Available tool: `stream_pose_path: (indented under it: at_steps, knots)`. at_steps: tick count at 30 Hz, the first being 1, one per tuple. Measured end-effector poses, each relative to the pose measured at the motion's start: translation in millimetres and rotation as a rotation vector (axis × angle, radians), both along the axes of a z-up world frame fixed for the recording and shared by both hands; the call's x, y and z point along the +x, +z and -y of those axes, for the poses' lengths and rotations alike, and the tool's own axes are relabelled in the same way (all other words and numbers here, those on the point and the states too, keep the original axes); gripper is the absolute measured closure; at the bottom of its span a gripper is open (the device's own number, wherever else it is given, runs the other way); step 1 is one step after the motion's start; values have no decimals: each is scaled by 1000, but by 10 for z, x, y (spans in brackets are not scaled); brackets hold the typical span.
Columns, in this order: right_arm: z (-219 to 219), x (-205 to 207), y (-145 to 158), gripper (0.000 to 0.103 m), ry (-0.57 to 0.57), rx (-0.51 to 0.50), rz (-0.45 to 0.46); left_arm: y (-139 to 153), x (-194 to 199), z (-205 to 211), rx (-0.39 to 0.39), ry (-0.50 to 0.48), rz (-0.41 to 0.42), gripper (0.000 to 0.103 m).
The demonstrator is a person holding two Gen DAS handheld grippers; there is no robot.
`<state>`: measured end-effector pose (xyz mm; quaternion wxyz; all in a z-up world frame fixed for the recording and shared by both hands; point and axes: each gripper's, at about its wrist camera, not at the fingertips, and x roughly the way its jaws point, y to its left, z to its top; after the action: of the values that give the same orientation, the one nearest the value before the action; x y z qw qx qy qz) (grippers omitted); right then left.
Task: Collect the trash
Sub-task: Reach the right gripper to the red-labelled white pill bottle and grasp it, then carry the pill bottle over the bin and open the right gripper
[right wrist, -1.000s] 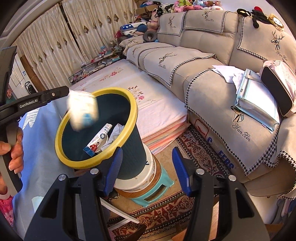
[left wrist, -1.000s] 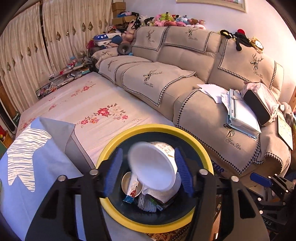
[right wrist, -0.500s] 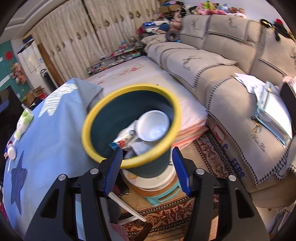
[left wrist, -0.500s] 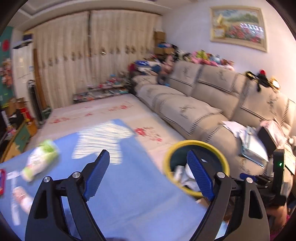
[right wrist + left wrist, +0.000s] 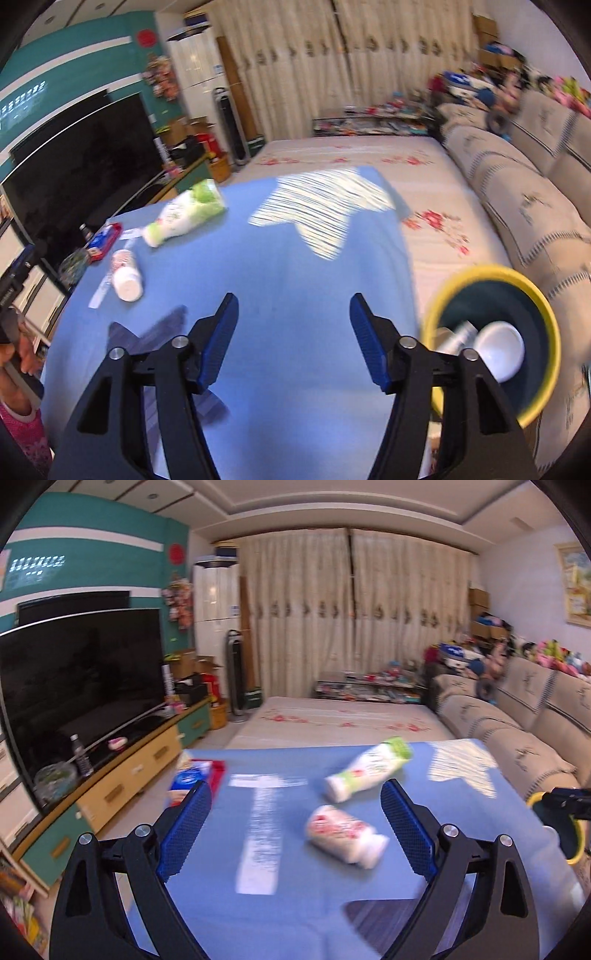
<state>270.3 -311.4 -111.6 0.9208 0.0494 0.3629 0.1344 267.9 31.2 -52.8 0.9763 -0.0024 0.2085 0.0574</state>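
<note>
My left gripper (image 5: 295,805) is open and empty over the blue tablecloth (image 5: 280,893). Just ahead, between its fingers, lies a small white bottle with a red label (image 5: 345,834); it also shows in the right wrist view (image 5: 125,273). Beyond it lies a white bottle with a green label (image 5: 369,771), seen in the right wrist view too (image 5: 184,216). My right gripper (image 5: 293,321) is open and empty over the cloth. The yellow-rimmed dark bin (image 5: 543,317) stands off the table's right edge and holds a white cup (image 5: 498,350) and other trash.
A red and blue packet (image 5: 195,777) lies at the table's far left edge. A TV (image 5: 74,679) on a low cabinet stands left. A floral mattress (image 5: 340,720) lies beyond the table, and a beige sofa (image 5: 517,727) runs along the right.
The white cup left my left gripper and now lies in the bin. Both grippers swung left from the bin to face the table and the two bottles.
</note>
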Motion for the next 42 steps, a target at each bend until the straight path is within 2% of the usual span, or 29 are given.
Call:
stream_pose_path:
  at_steps: [1,6,9,12,18,22,28,31,32,33,37,42]
  knots:
    - [-147,86,11,33,34,-7,7,-40,2,-74,-6,16,-1,12]
    - [-717,431,-61,32,121,-20,-45,-195,64,-329,-61,66,-10,12]
    - [-1084,470,-143,32,204,-27,-52,-191,21,-358,-43,106,0,12]
    - [-1440,478,-209,32,290,-32,-53,-127,-101,-426,-34,157,44,11]
    - [-2000,518,-378,32,427,-75,-72,-70,-208,-577,-57,224,81,11]
    - [-2170,587,-422,32,465,-93,-85,-110,-201,-630,-86,222,69,11]
    - [-2407,700,-536,33,478,-136,-106,-162,-195,-607,-80,207,65,11]
    - [-2439,703,-585,40,477,-153,-113,-190,-187,-599,-80,196,58,11]
    - [-2442,699,-594,49,470,-169,-110,-194,-182,-587,-79,191,55,11]
    - [-2435,688,-597,54,468,-183,-106,-205,-175,-571,-78,186,53,11]
    - [-2347,579,-534,55,458,-164,-98,-221,-157,-528,-68,170,45,11]
    - [-2002,390,-368,55,410,-121,-88,-240,-144,-467,-60,149,36,11]
